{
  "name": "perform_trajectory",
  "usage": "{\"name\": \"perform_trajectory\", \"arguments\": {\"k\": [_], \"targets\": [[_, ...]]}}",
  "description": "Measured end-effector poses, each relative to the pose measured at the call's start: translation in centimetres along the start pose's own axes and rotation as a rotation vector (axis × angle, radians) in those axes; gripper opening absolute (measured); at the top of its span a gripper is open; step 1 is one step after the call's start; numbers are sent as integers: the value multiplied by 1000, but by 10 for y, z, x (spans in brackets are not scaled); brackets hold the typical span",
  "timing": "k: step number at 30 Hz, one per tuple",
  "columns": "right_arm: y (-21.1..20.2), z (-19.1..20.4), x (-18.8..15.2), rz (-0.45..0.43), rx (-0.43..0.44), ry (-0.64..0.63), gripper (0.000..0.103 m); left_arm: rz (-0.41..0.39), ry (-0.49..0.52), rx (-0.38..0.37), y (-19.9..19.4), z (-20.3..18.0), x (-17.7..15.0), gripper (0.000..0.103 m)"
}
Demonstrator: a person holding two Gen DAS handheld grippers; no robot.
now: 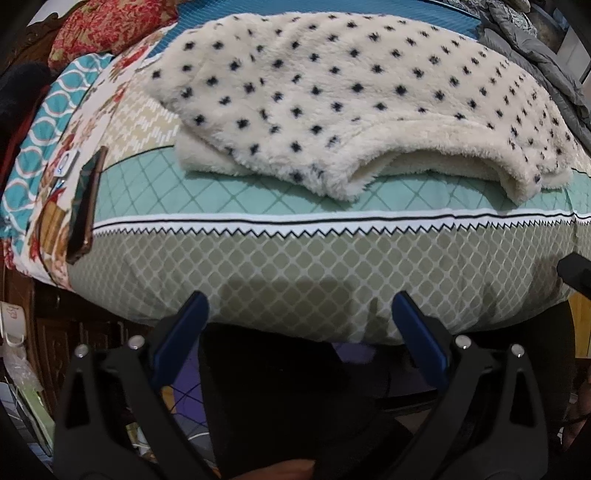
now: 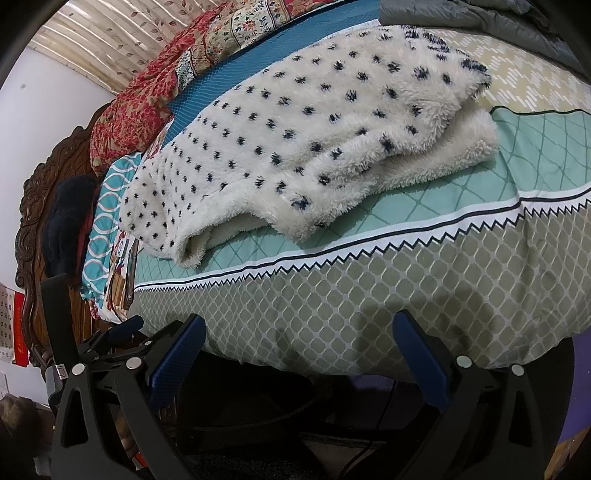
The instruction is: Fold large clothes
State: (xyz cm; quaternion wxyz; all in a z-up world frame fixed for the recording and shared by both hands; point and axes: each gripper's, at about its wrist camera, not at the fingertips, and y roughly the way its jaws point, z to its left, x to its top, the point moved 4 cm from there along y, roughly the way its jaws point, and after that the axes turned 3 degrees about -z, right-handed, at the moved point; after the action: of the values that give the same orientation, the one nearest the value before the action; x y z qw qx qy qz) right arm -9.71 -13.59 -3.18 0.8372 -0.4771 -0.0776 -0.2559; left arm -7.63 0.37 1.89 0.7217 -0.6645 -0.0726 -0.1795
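- Left wrist view: the left gripper is released. Its two blue-padded fingers stand well apart with nothing between them, and they hang over the near edge of the bed.
- The spotted fleece garment, cream with dark blots, lies ahead of this claw and well apart from it, spread across the bedspread. Its nearest edge is doubled over, so the plain cream lining shows as an open fold ahead and to the right of the fingers.
- Between the claw and the garment run a band of olive lattice, a white zigzag stripe and a mint diamond panel.
- A dark phone lies ahead and far to the left of the claw, at the side of the bed. A red patterned pillow sits beyond it, and a grey quilt is bunched far ahead on the right.
- Right wrist view: the right gripper is also released, its fingers spread and empty, just short of the bed's hanging edge.
- The garment lies ahead of this claw and untouched, its layered plain-lined corner ahead and to the right.
- The bedspread fills the space between them, and a carved wooden headboard stands far to the left.
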Motion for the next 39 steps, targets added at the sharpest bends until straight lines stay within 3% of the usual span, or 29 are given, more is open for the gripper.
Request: {"name": "perform_trajectory", "arguments": {"k": [39], "targets": [[0, 3, -4, 3, 5, 6, 22, 22, 35, -19, 3, -6, -6, 96]]}}
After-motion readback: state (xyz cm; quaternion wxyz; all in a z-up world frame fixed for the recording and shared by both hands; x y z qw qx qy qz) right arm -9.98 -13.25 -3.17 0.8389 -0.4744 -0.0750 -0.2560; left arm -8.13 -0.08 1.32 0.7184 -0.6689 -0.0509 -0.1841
